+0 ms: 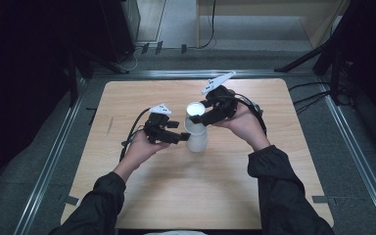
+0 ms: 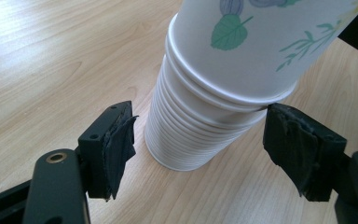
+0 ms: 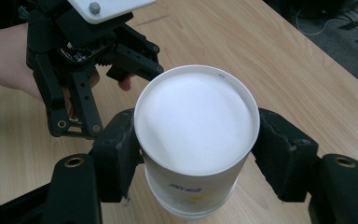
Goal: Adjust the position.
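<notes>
Right claw (image 3: 196, 154) clamps the top cup (image 3: 196, 121).
Left claw (image 2: 198, 149) gapes around the upside-down cup stack (image 2: 191, 135) on the table (image 1: 142, 191), pads clear.

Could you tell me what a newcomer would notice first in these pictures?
An upside-down stack of paper cups stands mid-table. The right claw grips the top cup, white base up. The left claw straddles the lower cups, one pad clear of them.
</notes>
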The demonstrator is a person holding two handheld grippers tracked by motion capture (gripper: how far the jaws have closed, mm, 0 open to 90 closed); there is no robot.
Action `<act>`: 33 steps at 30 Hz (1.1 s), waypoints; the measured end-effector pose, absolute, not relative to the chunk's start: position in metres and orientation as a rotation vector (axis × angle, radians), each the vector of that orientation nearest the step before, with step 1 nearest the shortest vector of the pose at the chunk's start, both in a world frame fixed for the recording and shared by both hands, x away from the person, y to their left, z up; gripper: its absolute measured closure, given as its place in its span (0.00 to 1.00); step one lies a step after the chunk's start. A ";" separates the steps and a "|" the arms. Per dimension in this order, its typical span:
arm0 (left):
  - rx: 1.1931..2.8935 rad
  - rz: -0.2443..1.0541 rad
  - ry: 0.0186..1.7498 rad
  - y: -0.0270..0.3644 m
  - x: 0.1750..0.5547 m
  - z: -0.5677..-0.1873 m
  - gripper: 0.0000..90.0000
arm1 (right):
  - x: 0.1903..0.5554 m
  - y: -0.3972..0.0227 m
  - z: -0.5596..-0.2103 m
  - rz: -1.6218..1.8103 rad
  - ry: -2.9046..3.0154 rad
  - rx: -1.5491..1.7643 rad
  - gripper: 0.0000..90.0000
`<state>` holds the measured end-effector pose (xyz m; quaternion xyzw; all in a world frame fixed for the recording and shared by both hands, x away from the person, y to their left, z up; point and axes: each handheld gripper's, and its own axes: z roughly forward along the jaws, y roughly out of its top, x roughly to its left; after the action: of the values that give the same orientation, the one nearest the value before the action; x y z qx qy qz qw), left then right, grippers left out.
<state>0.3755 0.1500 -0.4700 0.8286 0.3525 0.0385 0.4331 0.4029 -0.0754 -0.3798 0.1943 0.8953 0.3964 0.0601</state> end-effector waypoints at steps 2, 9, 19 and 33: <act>2.070 0.097 0.881 0.149 0.375 -0.471 0.27 | 0.403 -0.075 -0.380 1.195 2.709 0.587 0.39; 2.072 0.094 0.884 0.148 0.376 -0.472 0.26 | 0.400 -0.073 -0.379 1.171 2.709 0.567 0.39; 2.074 0.097 0.889 0.148 0.377 -0.472 0.26 | 0.400 -0.076 -0.373 1.221 2.688 0.584 0.40; 2.082 0.097 0.892 0.147 0.377 -0.473 0.26 | 0.390 -0.082 -0.349 1.301 2.622 0.574 0.40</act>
<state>0.3770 0.1473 -0.4732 0.8319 0.3563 0.0388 0.4236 0.3900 -0.0822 -0.3492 0.1917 0.8763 0.4348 0.0794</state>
